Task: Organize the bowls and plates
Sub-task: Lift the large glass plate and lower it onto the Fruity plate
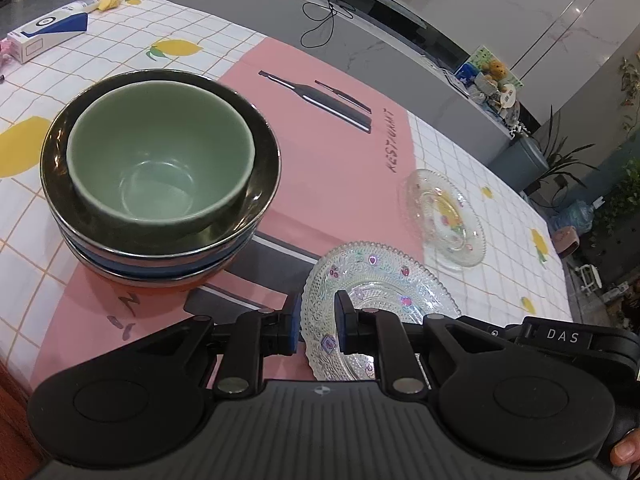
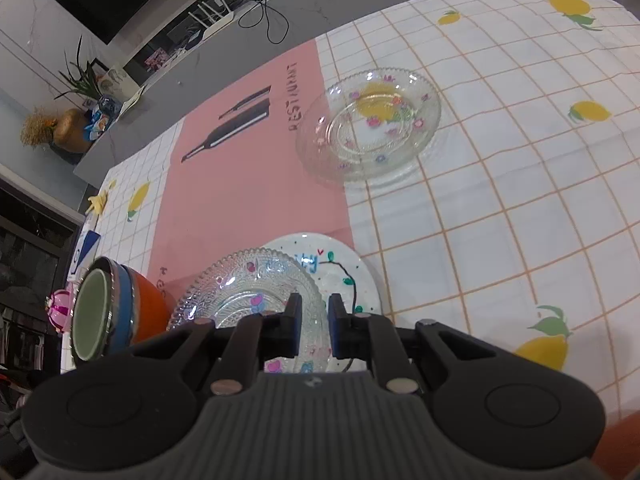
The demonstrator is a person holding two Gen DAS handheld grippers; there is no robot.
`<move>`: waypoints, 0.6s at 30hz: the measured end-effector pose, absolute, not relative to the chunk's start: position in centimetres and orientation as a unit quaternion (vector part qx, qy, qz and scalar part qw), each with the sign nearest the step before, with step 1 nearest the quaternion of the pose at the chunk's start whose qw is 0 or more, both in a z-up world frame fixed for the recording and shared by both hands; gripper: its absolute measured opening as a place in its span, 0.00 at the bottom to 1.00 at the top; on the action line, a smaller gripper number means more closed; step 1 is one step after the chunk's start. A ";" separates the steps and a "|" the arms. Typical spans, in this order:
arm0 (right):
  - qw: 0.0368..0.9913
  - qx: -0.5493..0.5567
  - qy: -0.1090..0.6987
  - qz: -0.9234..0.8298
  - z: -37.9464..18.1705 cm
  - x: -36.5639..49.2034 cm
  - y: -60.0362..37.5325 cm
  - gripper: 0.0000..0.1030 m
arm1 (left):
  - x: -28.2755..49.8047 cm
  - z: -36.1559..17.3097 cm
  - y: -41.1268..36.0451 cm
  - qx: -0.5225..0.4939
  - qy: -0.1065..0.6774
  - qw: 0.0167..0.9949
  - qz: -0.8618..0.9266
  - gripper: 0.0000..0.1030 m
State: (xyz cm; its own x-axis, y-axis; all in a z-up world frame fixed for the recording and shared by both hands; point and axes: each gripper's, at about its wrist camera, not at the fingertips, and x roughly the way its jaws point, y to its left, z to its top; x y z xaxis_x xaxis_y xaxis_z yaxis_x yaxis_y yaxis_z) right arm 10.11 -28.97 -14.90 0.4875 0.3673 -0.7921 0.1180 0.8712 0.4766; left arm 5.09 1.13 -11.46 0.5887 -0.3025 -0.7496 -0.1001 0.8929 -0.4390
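Two clear pressed-glass plates (image 1: 444, 220) glitter with beaded rims; the matt green bowl (image 1: 160, 160) sits in a shiny metal-look bowl (image 1: 264, 168) at left.

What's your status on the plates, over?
Left tongs, right tongs shut on patterned glass plate. White painted plate below it. Bowls nested. Second glass plate loose beyond.

"RESTAURANT" on pink mat (image 2: 248, 184), "DAS" on right gripper (image 1: 563, 336)

Green bowl (image 1: 160, 152) nests in black, blue, orange ones; clear glass plate (image 1: 376, 280) bears pink flowers.
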 end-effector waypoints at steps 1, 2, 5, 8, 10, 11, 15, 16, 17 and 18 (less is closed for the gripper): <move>0.829 0.244 0.498 0.075 -15.1 10.1 -29.0 0.12 | 5.1 -11.6 1.1 -0.223 0.450 0.863 -0.059 0.19; 0.830 0.245 0.496 0.075 -15.2 10.0 -29.1 0.12 | 5.3 -11.7 1.0 -0.223 0.450 0.862 -0.061 0.19; 0.832 0.249 0.490 0.070 -15.2 10.1 -29.6 0.12 | 5.6 -11.8 0.3 -0.215 0.449 0.865 -0.065 0.19; 0.835 0.252 0.485 0.064 -15.2 10.2 -30.3 0.13 | 6.0 -11.8 -0.8 -0.201 0.446 0.869 -0.070 0.19; 0.837 0.255 0.481 0.059 -15.3 10.3 -30.7 0.13 | 6.3 -12.0 -1.3 -0.193 0.446 0.871 -0.070 0.19; 0.837 0.258 0.478 0.058 -15.4 10.3 -30.9 0.14 | 6.4 -12.2 -1.5 -0.189 0.448 0.871 -0.070 0.19; 0.839 0.263 0.473 0.053 -15.8 10.5 -31.2 0.14 | 6.6 -12.7 -1.9 -0.179 0.452 0.871 -0.069 0.19; 0.839 0.259 0.475 0.052 -16.0 10.6 -31.1 0.14 | 6.7 -12.8 -1.9 -0.177 0.453 0.871 -0.067 0.19; 0.839 0.256 0.477 0.051 -16.2 10.7 -31.0 0.14 | 6.7 -12.9 -1.8 -0.175 0.453 0.872 -0.066 0.19; 0.839 0.254 0.479 0.051 -16.4 10.7 -30.9 0.14 | 6.7 -13.0 -1.7 -0.173 0.453 0.872 -0.063 0.19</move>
